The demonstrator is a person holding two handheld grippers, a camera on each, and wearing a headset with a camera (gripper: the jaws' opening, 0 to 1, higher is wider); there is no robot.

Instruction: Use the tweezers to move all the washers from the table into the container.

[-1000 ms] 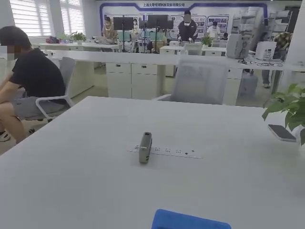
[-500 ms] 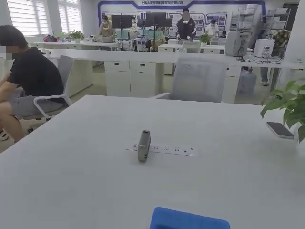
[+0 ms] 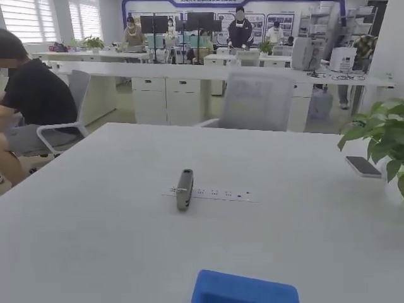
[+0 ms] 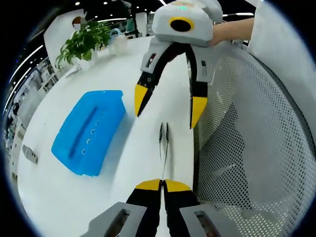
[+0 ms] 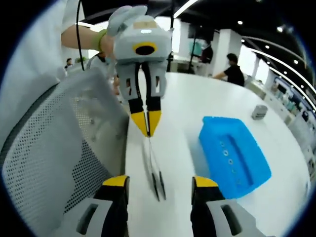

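Note:
My left gripper (image 4: 161, 185) is shut on the handle end of thin metal tweezers (image 4: 163, 140), which lie low over the white table (image 4: 148, 74). The right gripper (image 4: 168, 104) faces it, open, with its yellow tips on either side of the tweezer points. From the right gripper view, my right gripper (image 5: 160, 181) straddles the tweezers (image 5: 154, 168), and the left gripper (image 5: 148, 121) pinches their far end. A blue container (image 4: 89, 131) (image 5: 234, 155) (image 3: 245, 291) lies beside them, with a row of several small round marks on top.
A mesh chair back (image 4: 247, 148) (image 5: 59, 143) stands close behind the grippers at the table edge. Farther across the table lie a grey device (image 3: 184, 188) on a power strip (image 3: 218, 194), a phone (image 3: 363, 166) and a potted plant (image 3: 379, 136). A person (image 3: 31, 107) sits at the left.
The head camera has tilted down a little, so more of the blue container shows at the bottom edge. Nothing on the table has moved.

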